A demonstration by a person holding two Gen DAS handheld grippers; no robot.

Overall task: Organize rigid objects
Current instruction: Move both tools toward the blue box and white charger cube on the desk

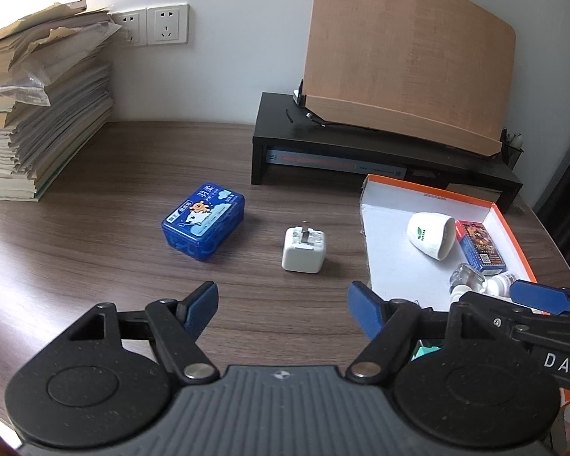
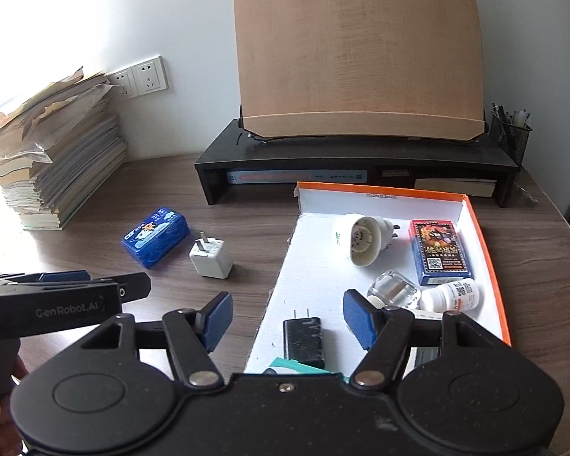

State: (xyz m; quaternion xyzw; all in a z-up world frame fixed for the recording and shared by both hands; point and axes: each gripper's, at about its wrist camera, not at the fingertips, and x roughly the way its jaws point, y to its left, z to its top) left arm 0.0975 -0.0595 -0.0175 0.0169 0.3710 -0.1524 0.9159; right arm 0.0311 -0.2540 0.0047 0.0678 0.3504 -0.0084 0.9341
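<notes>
A blue plastic case (image 1: 203,224) and a white plug charger (image 1: 304,249) lie on the wooden desk, ahead of my left gripper (image 1: 283,304), which is open and empty. To the right stands an orange-rimmed white box (image 2: 380,189). It holds a white lamp socket (image 2: 361,239), a card pack (image 2: 437,252), a glass bottle (image 2: 393,288), a white pill bottle (image 2: 456,294), a black charger (image 2: 304,342) and a teal packet (image 2: 296,366). My right gripper (image 2: 288,317) hangs open over the box's near left part, above the black charger, gripping nothing.
A tall stack of papers (image 1: 38,114) fills the back left. A black monitor riser (image 2: 353,159) with a wooden board (image 2: 357,57) stands against the wall, with a mesh pen holder (image 2: 511,133) at its right end. Wall sockets (image 1: 159,24) are behind.
</notes>
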